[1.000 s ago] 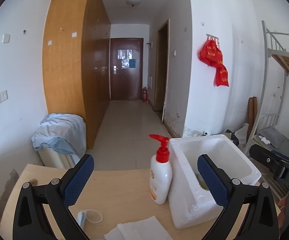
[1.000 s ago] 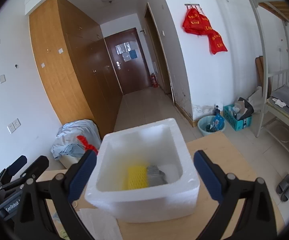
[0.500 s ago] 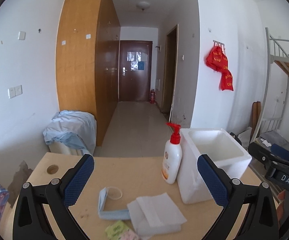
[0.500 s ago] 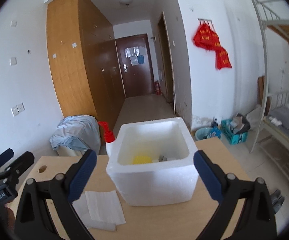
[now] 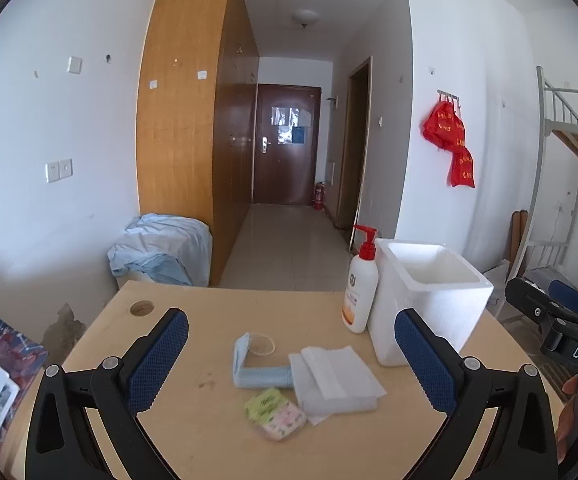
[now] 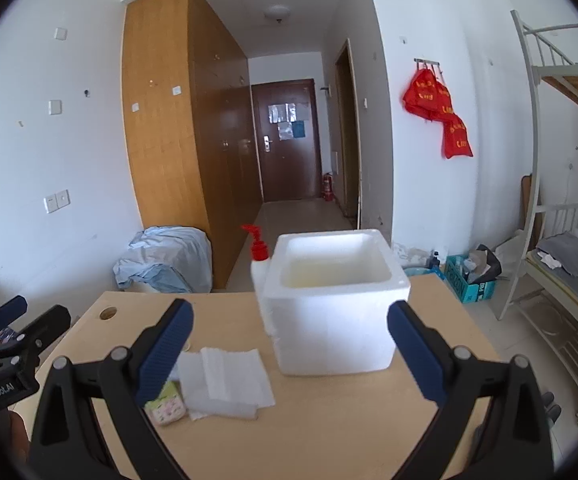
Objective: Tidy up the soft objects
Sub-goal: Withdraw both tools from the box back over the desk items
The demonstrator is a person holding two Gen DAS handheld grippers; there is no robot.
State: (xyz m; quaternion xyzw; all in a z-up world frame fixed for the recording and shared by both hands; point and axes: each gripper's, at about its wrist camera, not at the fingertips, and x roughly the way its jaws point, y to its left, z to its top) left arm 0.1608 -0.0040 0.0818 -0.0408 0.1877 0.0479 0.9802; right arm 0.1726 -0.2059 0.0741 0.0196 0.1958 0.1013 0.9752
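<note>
White letters "DAS" on a black plate of the right tool, at the right edge of the left wrist view. "GenRobot.AI", partly cut off, on the body of the left tool, lower left of the right wrist view. Yellow characters on the red bags hanging on the wall, upper right, too small to read. Orange logo on the pump bottle, illegible.

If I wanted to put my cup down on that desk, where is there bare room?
The far left, from the round cable hole across to the pump bottle, is bare wood. So is the near strip in front of the foam box. The middle is crowded: face mask, white tissues and small sponge packs lie touching.
</note>
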